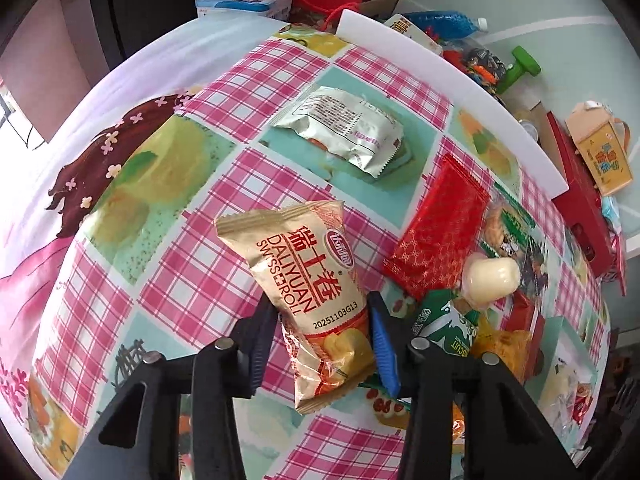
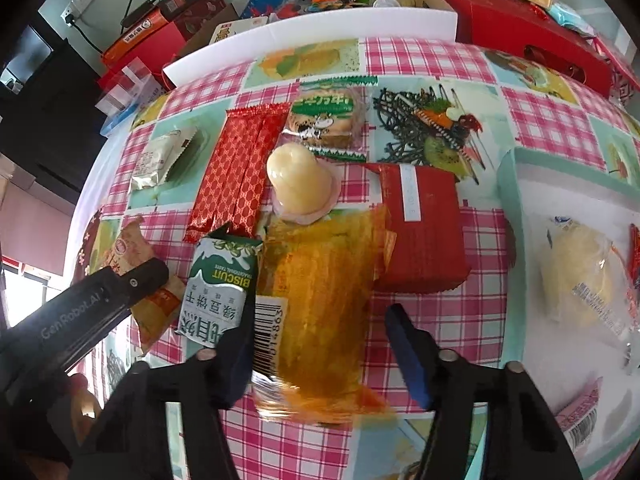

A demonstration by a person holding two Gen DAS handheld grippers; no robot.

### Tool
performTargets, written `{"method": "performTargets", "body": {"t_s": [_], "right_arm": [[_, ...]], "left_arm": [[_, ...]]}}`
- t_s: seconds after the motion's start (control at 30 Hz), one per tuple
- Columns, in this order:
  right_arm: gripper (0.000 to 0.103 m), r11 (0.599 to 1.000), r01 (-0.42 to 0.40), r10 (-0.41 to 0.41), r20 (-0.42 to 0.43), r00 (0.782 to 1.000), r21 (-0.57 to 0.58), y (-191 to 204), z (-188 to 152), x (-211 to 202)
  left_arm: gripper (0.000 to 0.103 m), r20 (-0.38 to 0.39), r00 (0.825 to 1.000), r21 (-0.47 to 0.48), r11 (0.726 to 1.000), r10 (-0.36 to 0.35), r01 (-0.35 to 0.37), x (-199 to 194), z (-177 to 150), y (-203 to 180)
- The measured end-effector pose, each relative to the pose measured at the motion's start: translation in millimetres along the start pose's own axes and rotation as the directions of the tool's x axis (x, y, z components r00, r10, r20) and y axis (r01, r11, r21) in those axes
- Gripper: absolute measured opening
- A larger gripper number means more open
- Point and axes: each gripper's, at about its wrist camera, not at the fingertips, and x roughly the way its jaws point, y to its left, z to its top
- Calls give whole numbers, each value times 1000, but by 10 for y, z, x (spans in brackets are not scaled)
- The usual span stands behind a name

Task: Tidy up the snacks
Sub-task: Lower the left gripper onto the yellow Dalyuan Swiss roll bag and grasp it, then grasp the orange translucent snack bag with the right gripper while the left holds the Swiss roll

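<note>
My left gripper is shut on a tan Swiss roll packet, both pads pressing its lower half, over the checked tablecloth. From the right wrist view, that gripper lies at the left over the same packet. My right gripper is open around a clear orange snack packet. Its left finger touches the barcode edge, and a strip of cloth shows before the blue right pad. A green-and-white biscuit packet lies just left of it.
Behind lie a cream jelly cup, a long red packet, a square red packet, a round biscuit packet and a silver packet. A mint-rimmed white tray at the right holds a yellow cake packet. Boxes crowd the far edge.
</note>
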Motion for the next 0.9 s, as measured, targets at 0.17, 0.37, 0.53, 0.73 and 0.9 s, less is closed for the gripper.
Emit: {"method": "performTargets", "body": {"t_s": [0.17, 0.37, 0.53, 0.73, 0.9], "right_arm": [[44, 1000, -19, 19, 9, 1000, 6, -28, -25, -24], [43, 999, -34, 33, 38, 999, 28, -132, -50, -218], [40, 998, -52, 48, 95, 994, 39, -215, -80, -490], [39, 997, -72, 64, 183, 981, 35, -319, -161, -901], [37, 996, -78, 67, 208, 976, 44, -401, -182, -1026]], "left_arm": [[43, 2, 1000, 5, 1000, -3, 3, -61, -67, -75], [43, 45, 999, 26, 1000, 9, -10, -271, -163, -178], [43, 71, 995, 51, 997, -64, 60, -454, -200, -275], [43, 96, 992, 121, 990, -84, 72, -604, -303, -522], [43, 107, 989, 164, 983, -105, 86, -690, -387, -661]]}}
